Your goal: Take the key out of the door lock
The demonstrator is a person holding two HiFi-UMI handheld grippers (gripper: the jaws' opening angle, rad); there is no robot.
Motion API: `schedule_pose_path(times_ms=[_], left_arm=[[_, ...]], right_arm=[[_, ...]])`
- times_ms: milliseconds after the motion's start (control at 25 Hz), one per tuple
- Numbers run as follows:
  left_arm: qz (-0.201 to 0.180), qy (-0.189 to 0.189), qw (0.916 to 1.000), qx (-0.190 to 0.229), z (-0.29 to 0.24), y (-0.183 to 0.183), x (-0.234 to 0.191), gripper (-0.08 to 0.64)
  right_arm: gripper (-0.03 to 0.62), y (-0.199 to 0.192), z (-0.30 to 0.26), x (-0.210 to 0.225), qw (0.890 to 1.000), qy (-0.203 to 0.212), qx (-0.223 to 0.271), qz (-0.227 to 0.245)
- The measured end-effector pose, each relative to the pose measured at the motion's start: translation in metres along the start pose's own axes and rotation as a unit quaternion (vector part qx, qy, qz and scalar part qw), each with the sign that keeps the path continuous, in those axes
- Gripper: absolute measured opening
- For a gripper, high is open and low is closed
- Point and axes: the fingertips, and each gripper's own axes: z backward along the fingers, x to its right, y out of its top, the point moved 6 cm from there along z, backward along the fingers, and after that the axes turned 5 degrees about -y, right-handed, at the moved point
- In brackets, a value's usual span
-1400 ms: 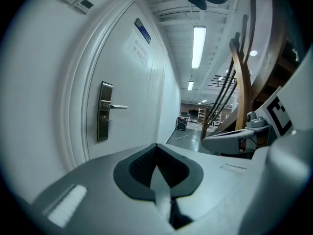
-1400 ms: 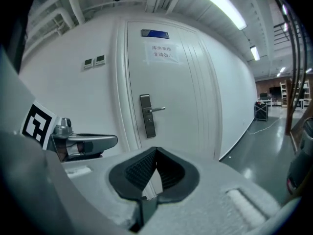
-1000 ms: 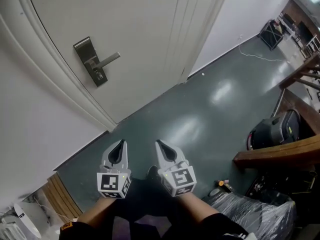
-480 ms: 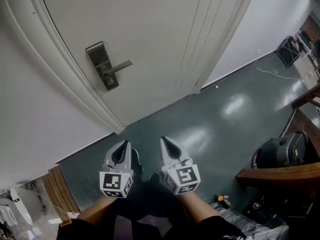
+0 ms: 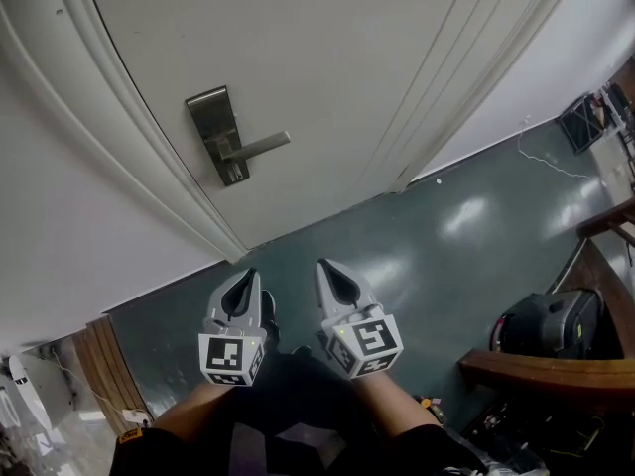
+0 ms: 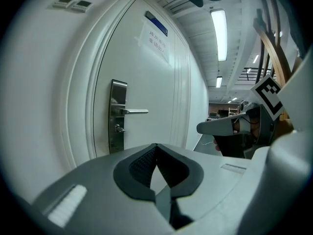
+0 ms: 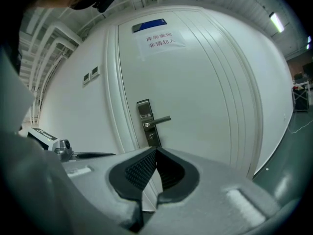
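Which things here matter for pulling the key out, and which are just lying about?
Job: door lock plate, lever handle, key below the lever, left gripper and right gripper, jaws together, empty.
Lying about: black bag, wooden rail, door notice.

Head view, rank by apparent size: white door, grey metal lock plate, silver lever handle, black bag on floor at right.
1. white door
2. black bag
3. grey metal lock plate
4. silver lever handle
Apparent only: bag and plate sit at different depths.
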Motion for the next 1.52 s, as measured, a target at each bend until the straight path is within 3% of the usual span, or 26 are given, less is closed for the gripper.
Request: schedule_pose_path(times_ms=[240, 520, 720, 880, 1000, 1320, 1520], left_arm=[[0.013, 0.016, 0.9998, 0.005, -0.030, 0.009, -0.047, 0.017], [0.002, 0.026, 0.9996, 0.011, -0.049, 0.018, -0.099, 0.017], [-0.004, 0.016, 0.9997, 0.019, -0.061, 0.024, -0.127, 0.017], [-0.005, 0.021, 0.9996, 0.019, -0.066, 0.026, -0.141, 0.017], [-0.007, 0.027, 0.9995, 0.014, -0.067, 0.024, -0.144, 0.017], [-0.007, 0.079, 0.9969, 0.003, -0.072, 0.021, -0.152, 0.017], [0.004, 0.109, 0.9940, -0.006, -0.076, 0.022, -0.151, 0.017]], right_arm=[[-0.008, 0.014, -0.061, -0.010, 0.999, 0.037, -0.025, -0.016], [-0.008, 0.022, -0.120, -0.026, 0.996, 0.063, -0.048, -0.037], [-0.008, 0.019, -0.153, -0.037, 0.990, 0.083, -0.068, -0.087], [0.029, 0.011, -0.171, -0.036, 0.973, 0.107, -0.086, -0.185], [0.035, 0.005, -0.181, -0.033, 0.961, 0.119, -0.095, -0.232], [0.072, -0.004, -0.208, -0.025, 0.926, 0.174, -0.121, -0.312], [0.084, -0.006, -0.228, -0.024, 0.892, 0.226, -0.139, -0.365]])
